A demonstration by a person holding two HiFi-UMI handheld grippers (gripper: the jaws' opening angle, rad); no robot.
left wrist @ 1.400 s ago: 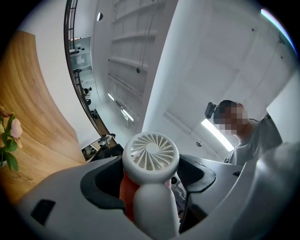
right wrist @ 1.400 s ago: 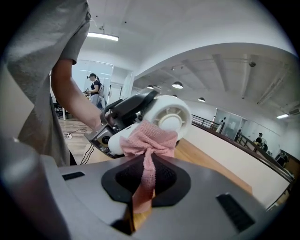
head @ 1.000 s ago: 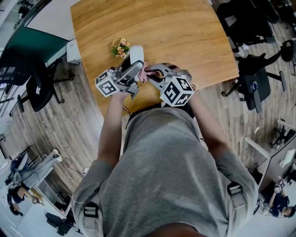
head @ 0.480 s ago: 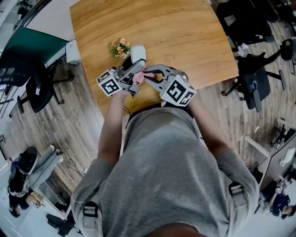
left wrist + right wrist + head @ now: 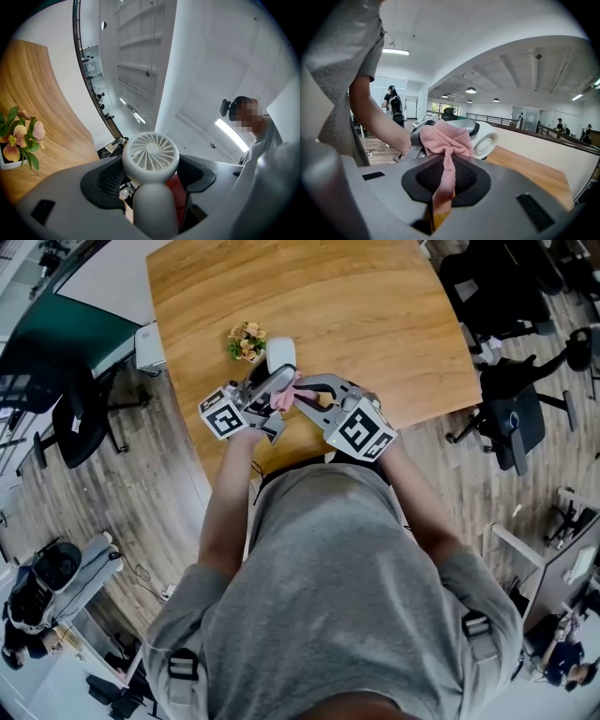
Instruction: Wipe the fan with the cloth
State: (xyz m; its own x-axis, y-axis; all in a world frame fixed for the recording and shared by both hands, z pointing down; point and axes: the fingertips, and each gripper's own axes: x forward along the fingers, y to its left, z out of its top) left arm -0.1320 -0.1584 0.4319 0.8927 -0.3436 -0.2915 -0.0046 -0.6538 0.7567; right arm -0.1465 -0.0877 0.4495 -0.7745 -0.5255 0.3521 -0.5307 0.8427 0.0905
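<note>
My left gripper [image 5: 265,390] is shut on a small white handheld fan [image 5: 277,360], held above the near edge of the table. In the left gripper view the fan [image 5: 150,161] stands between the jaws, its round grille facing the camera, with a red patch behind it. My right gripper [image 5: 300,393] is shut on a pink cloth [image 5: 283,397]. In the right gripper view the cloth [image 5: 445,143] is pinched between the jaws and bunched against the side of the fan [image 5: 483,136], beside the left gripper.
The wooden table [image 5: 356,306] spreads ahead, with a small potted flower [image 5: 245,338] just left of the fan, also in the left gripper view as a flower pot [image 5: 16,143]. Office chairs [image 5: 511,409] stand right and left. Other people stand in the background.
The right gripper has rolled a little, and the cloth has shifted slightly along the fan. Both hands stay at about the same spot.
</note>
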